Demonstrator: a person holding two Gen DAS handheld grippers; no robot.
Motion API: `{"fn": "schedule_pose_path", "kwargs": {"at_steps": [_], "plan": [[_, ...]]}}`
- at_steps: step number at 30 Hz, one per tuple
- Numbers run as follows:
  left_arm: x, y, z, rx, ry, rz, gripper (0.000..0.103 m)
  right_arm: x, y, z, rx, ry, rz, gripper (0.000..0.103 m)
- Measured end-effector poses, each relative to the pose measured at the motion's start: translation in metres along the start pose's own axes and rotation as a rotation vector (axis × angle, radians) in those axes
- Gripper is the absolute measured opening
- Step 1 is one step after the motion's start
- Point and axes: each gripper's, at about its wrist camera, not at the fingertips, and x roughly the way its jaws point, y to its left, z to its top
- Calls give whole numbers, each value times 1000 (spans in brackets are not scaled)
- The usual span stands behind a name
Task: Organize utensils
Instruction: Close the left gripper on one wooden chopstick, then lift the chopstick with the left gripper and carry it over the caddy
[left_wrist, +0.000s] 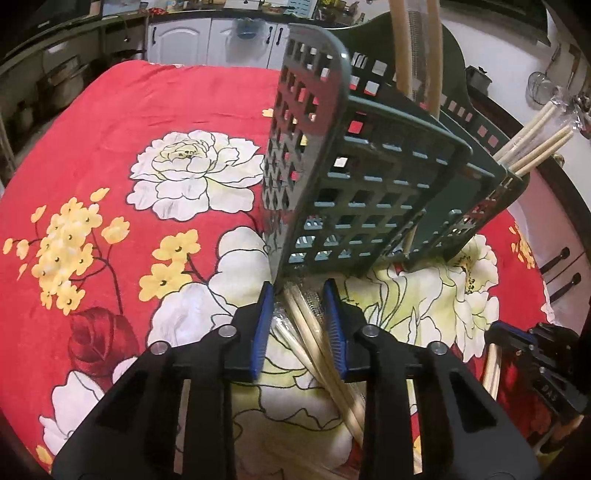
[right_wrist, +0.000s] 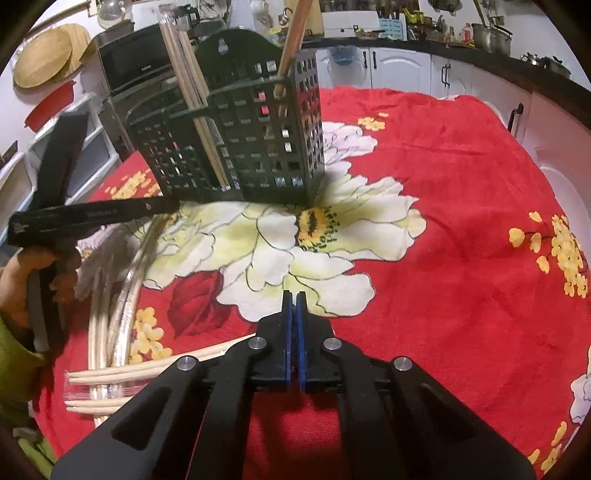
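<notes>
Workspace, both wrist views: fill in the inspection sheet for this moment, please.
Surface: table under a red floral cloth.
Job's things: dark slotted holder standing upright on the cloth with chopsticks already in its compartments; wrapped chopstick pairs lying loose on the cloth.
Clutter: nothing seen on the cloth besides these.
Grippers: left tongs straddle a loose chopstick pair, pads not clearly pressing; right tongs shut, empty.
Cables: nothing seen.
Surroundings: white cabinets, crowded countertop, a person's hand on the left tool.

One dark basket; two grippers; several chopstick packs (exact count unclear).
</notes>
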Motion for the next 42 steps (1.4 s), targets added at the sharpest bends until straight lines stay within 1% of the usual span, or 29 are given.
{"fn": "schedule_pose_path", "kwargs": {"at_steps": [1, 4, 7, 10, 17, 20, 25, 32, 42], "plan": [[0, 2, 0, -3, -2, 3, 13, -4, 0, 1, 3, -15, 8, 2], [-2, 10, 0, -23, 0, -22, 13, -14, 5, 5, 1, -49, 16, 2], [-8, 12, -1, -20, -16, -28, 13, -23, 9, 8, -6, -79, 16, 2], [-18, 13, -3, -21, -44, -37, 12, -32, 13, 12, -18, -113, 8, 2], [-60, 13, 0, -20, -137, -93, 10, -62, 30, 27, -52, -215, -12, 2], [-79, 4, 2, 2, -173, -110, 8, -77, 37, 35, -72, -269, -17, 2], [-102, -16, 5, 49, -224, -146, 6, -97, 47, 46, -101, -338, -29, 2], [-122, -39, 10, 101, -267, -198, 5, -129, 56, 56, -128, -436, -52, 2], [-147, -64, 17, 159, -332, -250, 3, -161, 57, 66, -148, -525, -87, 2]]}}
